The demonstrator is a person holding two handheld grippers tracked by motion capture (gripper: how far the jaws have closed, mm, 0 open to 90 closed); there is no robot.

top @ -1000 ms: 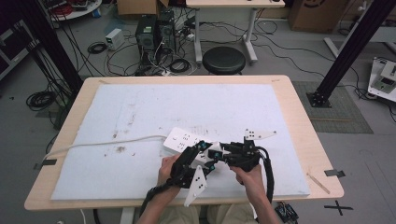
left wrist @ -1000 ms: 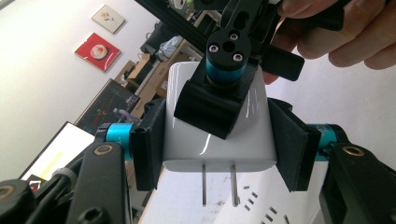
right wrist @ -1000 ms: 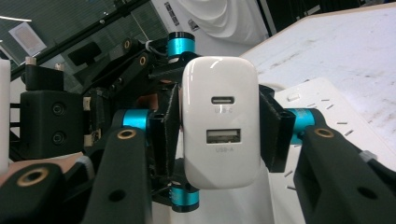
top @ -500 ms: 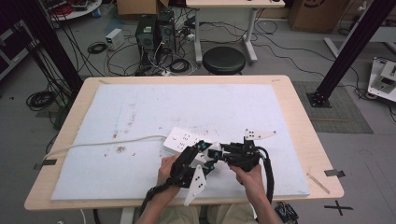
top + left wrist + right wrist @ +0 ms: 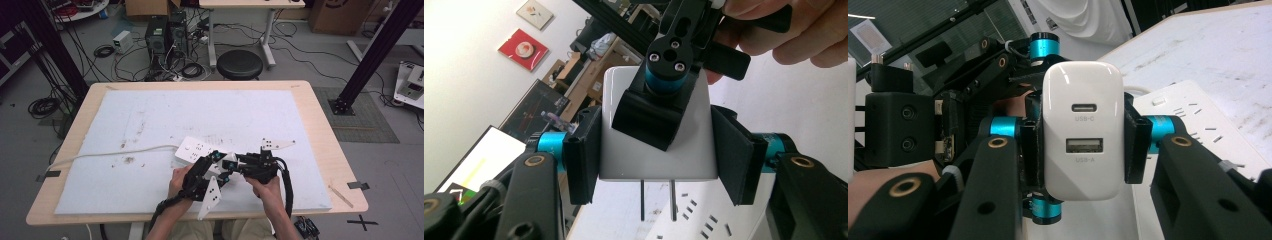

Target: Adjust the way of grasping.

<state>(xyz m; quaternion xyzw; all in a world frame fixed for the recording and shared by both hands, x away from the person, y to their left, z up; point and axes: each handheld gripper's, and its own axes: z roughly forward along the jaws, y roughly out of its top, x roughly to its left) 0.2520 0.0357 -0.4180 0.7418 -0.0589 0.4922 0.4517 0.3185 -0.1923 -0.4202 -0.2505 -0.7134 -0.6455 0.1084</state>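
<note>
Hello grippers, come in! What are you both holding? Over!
Left gripper and right gripper: jaws of both shut on white charger. Charger held above power strip, prongs not in. Nothing in the way.

Charger (image 5: 1083, 131) up between left hand-held gripper (image 5: 216, 169) and right hand-held gripper (image 5: 239, 166). Power strip (image 5: 196, 150) just behind, flat on desk (image 5: 320, 130).

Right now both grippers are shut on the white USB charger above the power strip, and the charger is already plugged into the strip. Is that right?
Not quite. The USB charger is not plugged in: the left gripper view shows its two prongs bare above the power strip. Both the left gripper and right gripper are shut on it.
</note>
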